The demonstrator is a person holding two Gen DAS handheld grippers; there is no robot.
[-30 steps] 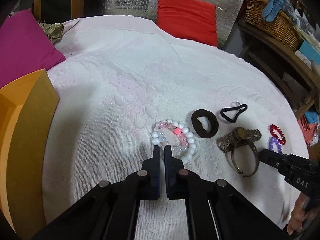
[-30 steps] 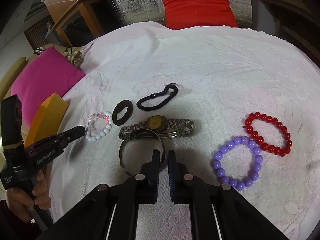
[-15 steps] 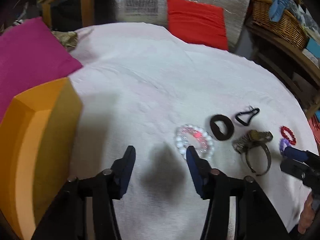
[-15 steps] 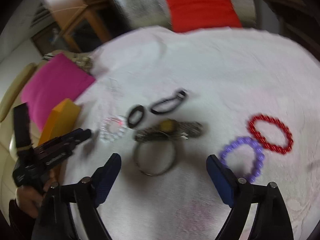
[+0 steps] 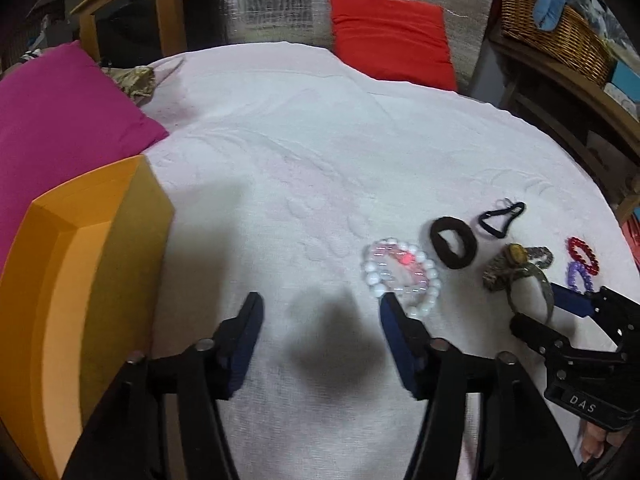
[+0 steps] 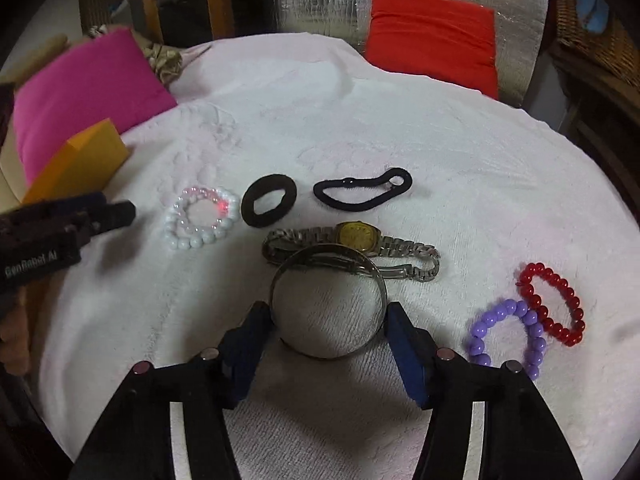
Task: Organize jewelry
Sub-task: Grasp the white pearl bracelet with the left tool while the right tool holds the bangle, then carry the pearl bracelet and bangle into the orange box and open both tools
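Note:
Jewelry lies on a white towel (image 6: 400,120). A metal bangle (image 6: 328,304) lies between the fingers of my open right gripper (image 6: 326,312), which straddles it. Behind it lies a gold-faced watch (image 6: 356,236). A white and pink bead bracelet (image 6: 200,216) also shows in the left wrist view (image 5: 400,276), just right of my open, empty left gripper (image 5: 320,304). A brown hair tie (image 6: 269,205), a black hair tie (image 6: 362,194), a purple bracelet (image 6: 508,336) and a red bracelet (image 6: 552,302) lie around. An orange box (image 5: 80,280) stands at the left.
A magenta cushion (image 6: 84,96) lies at the far left and a red cushion (image 6: 432,48) at the back against silver foil. A wicker basket (image 5: 556,36) sits on a shelf at the right. The towel's edge curves down on the right.
Both grippers have opened from shut. The left one pulled back and left from the white bracelet. The right one moved forward so its fingers now flank the bangle.

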